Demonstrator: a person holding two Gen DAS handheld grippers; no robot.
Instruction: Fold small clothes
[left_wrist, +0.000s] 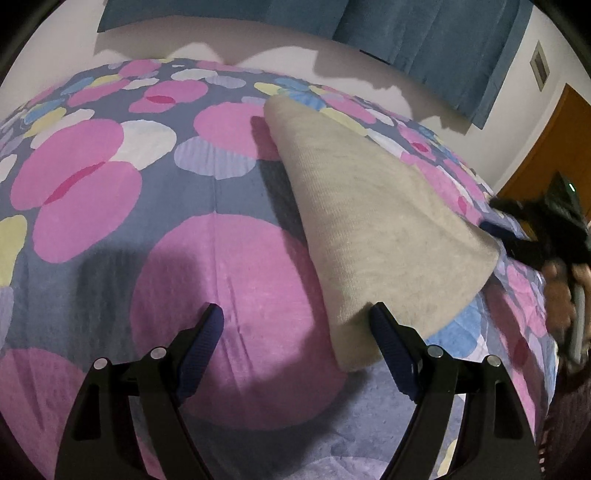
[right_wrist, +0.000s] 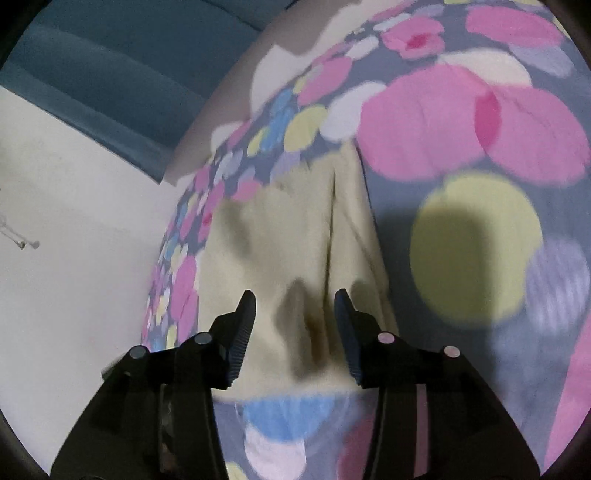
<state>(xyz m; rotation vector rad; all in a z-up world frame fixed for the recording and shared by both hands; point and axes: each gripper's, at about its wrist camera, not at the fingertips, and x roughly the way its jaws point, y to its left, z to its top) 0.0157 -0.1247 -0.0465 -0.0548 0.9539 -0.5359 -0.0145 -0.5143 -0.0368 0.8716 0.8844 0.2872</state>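
Note:
A beige knitted garment (left_wrist: 369, 221) lies folded into a long strip on the flowered bed cover, running from far centre to near right. My left gripper (left_wrist: 297, 317) hovers open and wide over a pink circle of the cover; its right fingertip (left_wrist: 380, 314) overlaps the garment's near edge, and nothing sits between the pads. In the right wrist view the same garment (right_wrist: 288, 240) looks cream, with a crease down its middle. My right gripper (right_wrist: 295, 299) is open just above its near end, pads clear of the cloth. That gripper (left_wrist: 546, 229) and a hand also appear, blurred, at the left wrist view's right edge.
The flowered bed cover (left_wrist: 221, 277) fills most of both views and drops off at the bed's edge (right_wrist: 173, 258) on the left. A blue curtain (left_wrist: 406, 29) hangs on the white wall behind the bed. A wooden door (left_wrist: 554, 140) stands at the far right.

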